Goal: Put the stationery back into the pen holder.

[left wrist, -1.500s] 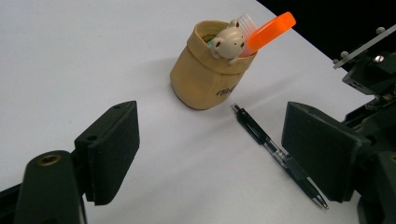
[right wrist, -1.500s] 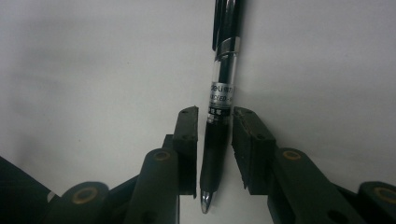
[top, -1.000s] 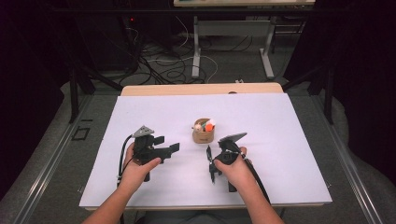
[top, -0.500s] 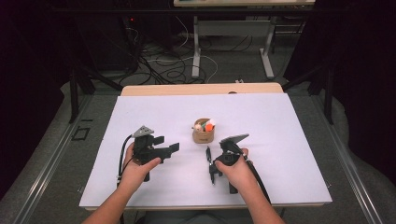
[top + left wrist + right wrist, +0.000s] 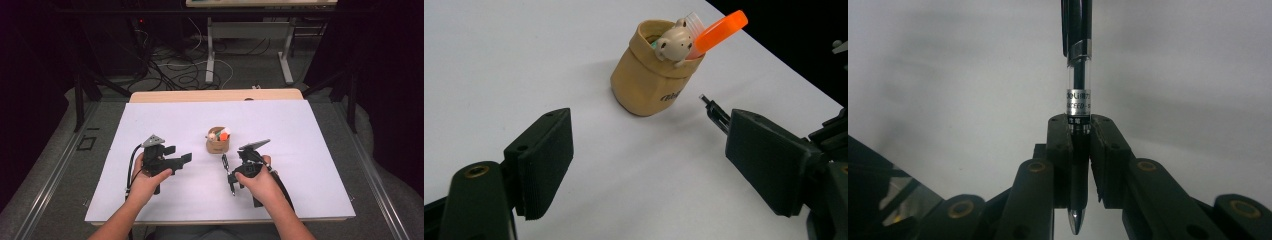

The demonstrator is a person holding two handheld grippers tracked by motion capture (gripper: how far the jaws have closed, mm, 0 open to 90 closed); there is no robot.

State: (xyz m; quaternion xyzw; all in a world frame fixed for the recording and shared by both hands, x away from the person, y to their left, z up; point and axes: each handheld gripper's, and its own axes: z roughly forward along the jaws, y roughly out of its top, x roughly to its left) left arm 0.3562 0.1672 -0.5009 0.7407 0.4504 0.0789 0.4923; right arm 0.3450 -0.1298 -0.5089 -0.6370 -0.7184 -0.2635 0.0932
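Note:
A tan pen holder (image 5: 218, 144) (image 5: 650, 82) with a small bear figure and an orange-capped marker (image 5: 719, 32) stands mid-table on the white sheet. My right gripper (image 5: 231, 172) (image 5: 1078, 135), just right of and nearer than the holder, is shut on a black pen (image 5: 1077, 65) (image 5: 227, 171); the pen's silver tip points back toward the camera. The pen's far end (image 5: 711, 107) shows in the left gripper view, beside the holder. My left gripper (image 5: 181, 160) (image 5: 649, 165) stands open to the left of the holder, nothing between its jaws.
The white sheet (image 5: 150, 115) covers a wooden table whose far edge (image 5: 215, 95) shows. Beyond it lie floor cables (image 5: 175, 70) and a desk frame (image 5: 250, 45). Open sheet surface lies around the holder on all sides.
The right gripper with the pen has shifted slightly; the left gripper and the holder stay where they were.

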